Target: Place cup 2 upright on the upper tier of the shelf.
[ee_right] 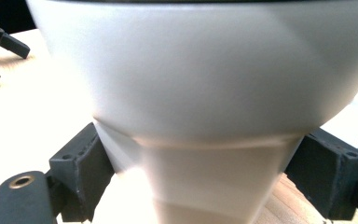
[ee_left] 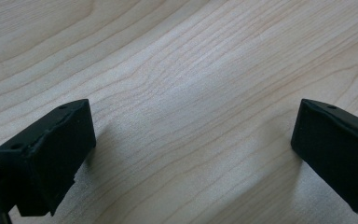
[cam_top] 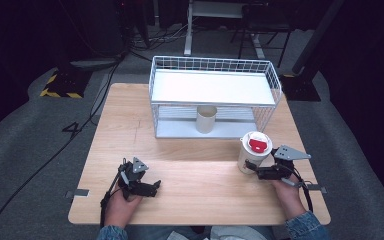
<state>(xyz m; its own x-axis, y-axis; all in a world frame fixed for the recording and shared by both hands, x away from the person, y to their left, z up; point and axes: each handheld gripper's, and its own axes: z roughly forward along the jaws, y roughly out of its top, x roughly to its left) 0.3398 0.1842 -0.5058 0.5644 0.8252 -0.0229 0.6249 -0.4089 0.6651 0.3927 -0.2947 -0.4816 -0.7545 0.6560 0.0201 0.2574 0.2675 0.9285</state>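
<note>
the right gripper (cam_top: 252, 167) pinches the lidded paper cup (cam_top: 252, 152) low on its wall (thin, crushable, probably light); the left gripper (ee_left: 191, 154) rests spread wide.

A wire rack (cam_top: 215, 95) stands at the far side of the surface (cam_top: 190, 170), a paper cup (cam_top: 206, 119) on its lower shelf. A lidded cup (cam_top: 253, 151) sits before the rack's right end.
</note>
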